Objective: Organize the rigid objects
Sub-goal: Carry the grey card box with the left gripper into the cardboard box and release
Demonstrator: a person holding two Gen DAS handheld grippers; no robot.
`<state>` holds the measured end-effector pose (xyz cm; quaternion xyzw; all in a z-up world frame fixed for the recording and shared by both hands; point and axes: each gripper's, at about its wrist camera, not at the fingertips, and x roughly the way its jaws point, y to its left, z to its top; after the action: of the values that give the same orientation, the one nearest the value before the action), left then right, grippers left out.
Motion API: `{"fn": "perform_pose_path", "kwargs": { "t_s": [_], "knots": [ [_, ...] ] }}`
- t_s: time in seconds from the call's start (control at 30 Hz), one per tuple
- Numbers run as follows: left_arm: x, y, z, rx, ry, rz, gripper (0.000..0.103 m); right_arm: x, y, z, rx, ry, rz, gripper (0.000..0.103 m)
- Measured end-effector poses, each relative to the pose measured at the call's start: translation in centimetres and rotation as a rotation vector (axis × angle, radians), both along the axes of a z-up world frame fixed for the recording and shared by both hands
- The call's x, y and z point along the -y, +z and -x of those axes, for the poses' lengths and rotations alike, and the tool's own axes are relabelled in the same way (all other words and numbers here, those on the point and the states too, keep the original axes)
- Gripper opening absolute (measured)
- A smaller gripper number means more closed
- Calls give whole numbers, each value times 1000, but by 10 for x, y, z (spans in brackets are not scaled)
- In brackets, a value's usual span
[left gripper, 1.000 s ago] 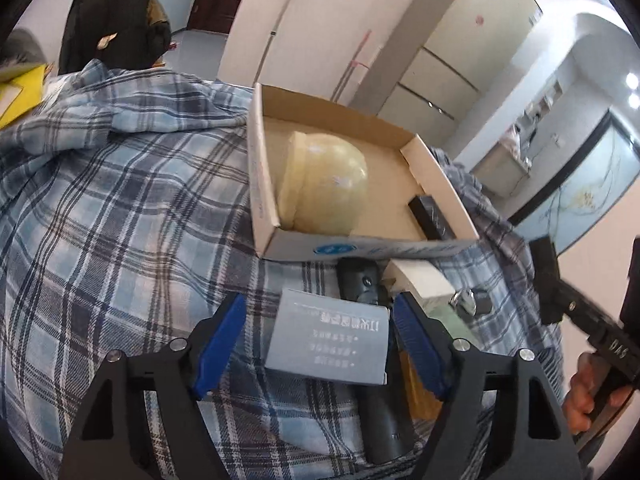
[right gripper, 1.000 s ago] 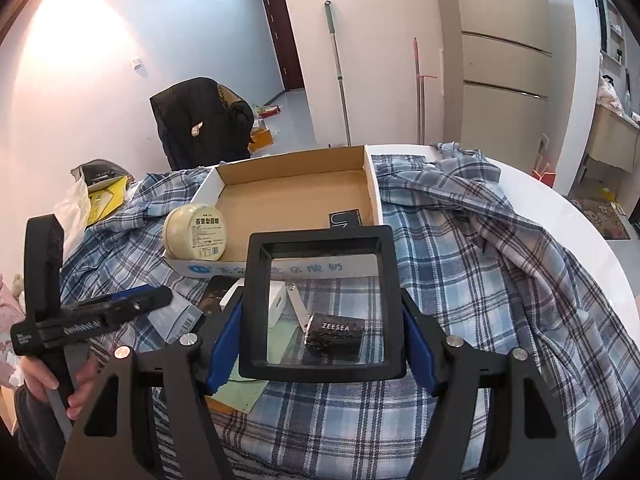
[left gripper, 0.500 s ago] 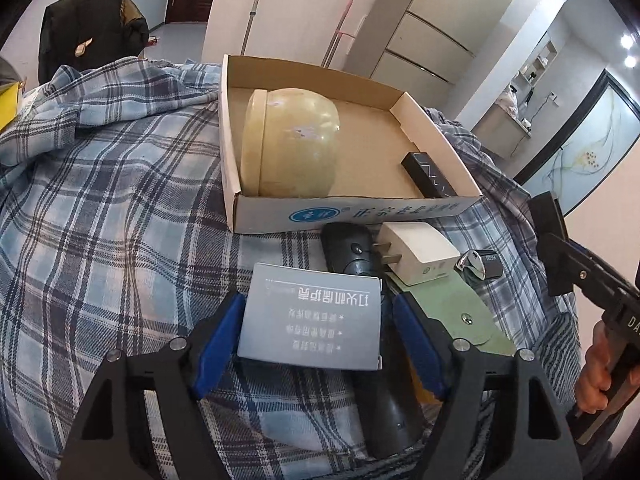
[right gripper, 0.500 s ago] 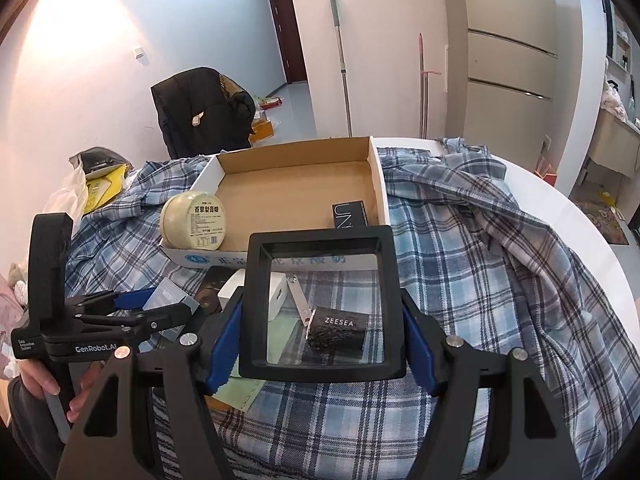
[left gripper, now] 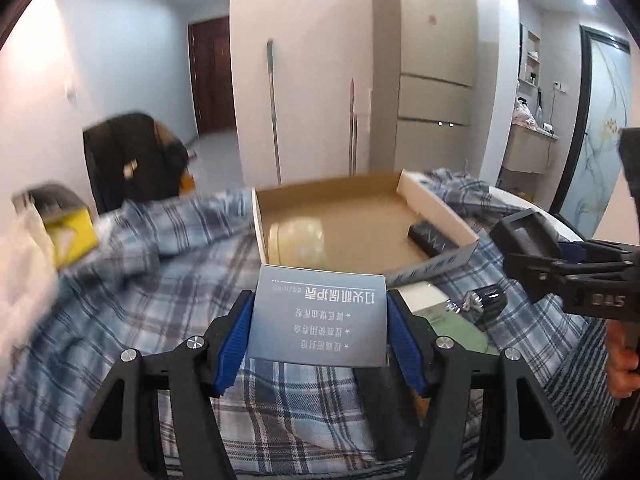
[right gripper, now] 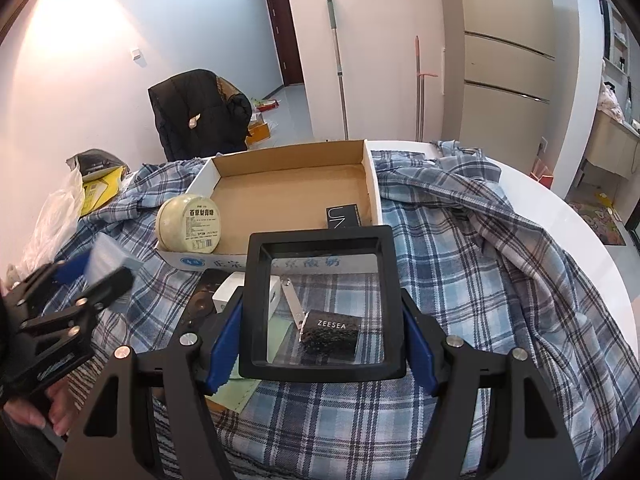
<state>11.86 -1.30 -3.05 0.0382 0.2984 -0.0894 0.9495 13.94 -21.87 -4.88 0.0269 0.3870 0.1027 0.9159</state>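
Inside the box lie only a jar and a black case; the left hand-held gripper, its jaws having just closed, clamps a grey packet, the right hand-held gripper clamps a frame, and a charger and a ZEESEA case wait outside.

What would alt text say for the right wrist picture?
The right gripper clamps a black square frame above a plaid-covered table. Behind sits an open cardboard box holding a round cream tub and a black case.
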Motion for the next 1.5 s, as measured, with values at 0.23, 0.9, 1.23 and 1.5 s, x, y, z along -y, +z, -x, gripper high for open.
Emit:
{"fn": "perform_pose_path", "kwargs": {
  "t_s": [0.23, 0.9, 1.23, 1.5],
  "knots": [
    [19, 50, 1, 23, -8, 36, 67, 0, 17, 3, 42, -23, 9, 69],
    [12, 105, -136, 78, 135, 35, 67, 16, 102, -108, 108, -189, -71, 69],
    [-3, 36, -208, -154, 126, 52, 67, -3, 57, -163, 18, -168, -144, 69],
    [7, -19, -229, -268, 97, 27, 67, 3, 22, -178, -71, -144, -138, 69]
  ]
}}
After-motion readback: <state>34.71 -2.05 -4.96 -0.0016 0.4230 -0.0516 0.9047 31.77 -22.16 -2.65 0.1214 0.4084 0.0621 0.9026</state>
